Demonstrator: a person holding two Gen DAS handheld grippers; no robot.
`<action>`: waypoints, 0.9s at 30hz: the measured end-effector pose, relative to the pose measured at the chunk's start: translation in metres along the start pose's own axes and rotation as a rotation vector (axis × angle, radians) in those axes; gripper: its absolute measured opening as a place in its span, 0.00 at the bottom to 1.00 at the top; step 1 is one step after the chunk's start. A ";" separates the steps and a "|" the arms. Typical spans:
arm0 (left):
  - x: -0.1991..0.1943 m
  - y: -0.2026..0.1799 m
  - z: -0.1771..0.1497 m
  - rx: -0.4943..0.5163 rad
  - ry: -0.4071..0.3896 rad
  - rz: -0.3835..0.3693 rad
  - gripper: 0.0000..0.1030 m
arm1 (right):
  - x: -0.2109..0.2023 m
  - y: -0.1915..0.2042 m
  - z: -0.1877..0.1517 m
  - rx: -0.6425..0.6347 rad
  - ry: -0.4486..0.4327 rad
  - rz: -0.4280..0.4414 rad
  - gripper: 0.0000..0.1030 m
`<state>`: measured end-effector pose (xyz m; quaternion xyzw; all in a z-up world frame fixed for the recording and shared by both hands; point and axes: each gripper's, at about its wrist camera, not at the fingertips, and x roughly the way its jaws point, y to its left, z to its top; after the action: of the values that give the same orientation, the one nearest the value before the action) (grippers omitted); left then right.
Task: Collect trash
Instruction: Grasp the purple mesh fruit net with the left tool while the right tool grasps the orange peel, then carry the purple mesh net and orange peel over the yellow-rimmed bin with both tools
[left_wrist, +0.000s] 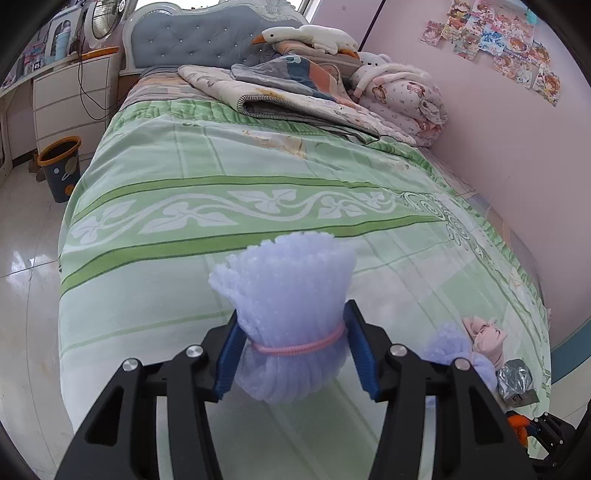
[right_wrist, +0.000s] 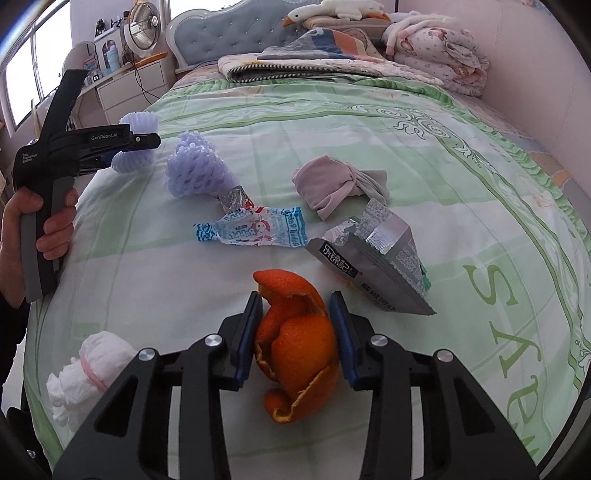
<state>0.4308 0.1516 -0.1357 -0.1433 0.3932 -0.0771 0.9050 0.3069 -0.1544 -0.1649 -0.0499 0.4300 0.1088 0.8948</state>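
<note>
left claw clamps foam net, long axis pointing away | right claw clamps orange peel

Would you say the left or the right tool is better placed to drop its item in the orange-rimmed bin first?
Probably the left. The bin stands on the floor at the bed's left side, the side where the left tool pinches its purple foam net. The right tool, around the orange peel, is farther across.

Left gripper jaws clamp a lilac foam fruit net, pink-banded, over the green patterned bed sheet.
</note>
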 end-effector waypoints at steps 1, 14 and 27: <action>-0.001 0.000 0.000 -0.001 -0.001 -0.002 0.48 | -0.001 0.000 0.000 0.005 -0.001 0.000 0.33; -0.049 -0.002 -0.004 0.035 -0.056 -0.009 0.48 | -0.030 0.000 -0.001 0.037 -0.038 0.025 0.30; -0.105 -0.010 -0.029 0.071 -0.105 -0.001 0.48 | -0.085 0.004 -0.011 0.053 -0.106 0.026 0.30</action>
<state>0.3380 0.1624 -0.0786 -0.1149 0.3423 -0.0839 0.9288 0.2459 -0.1656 -0.1053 -0.0149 0.3852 0.1114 0.9160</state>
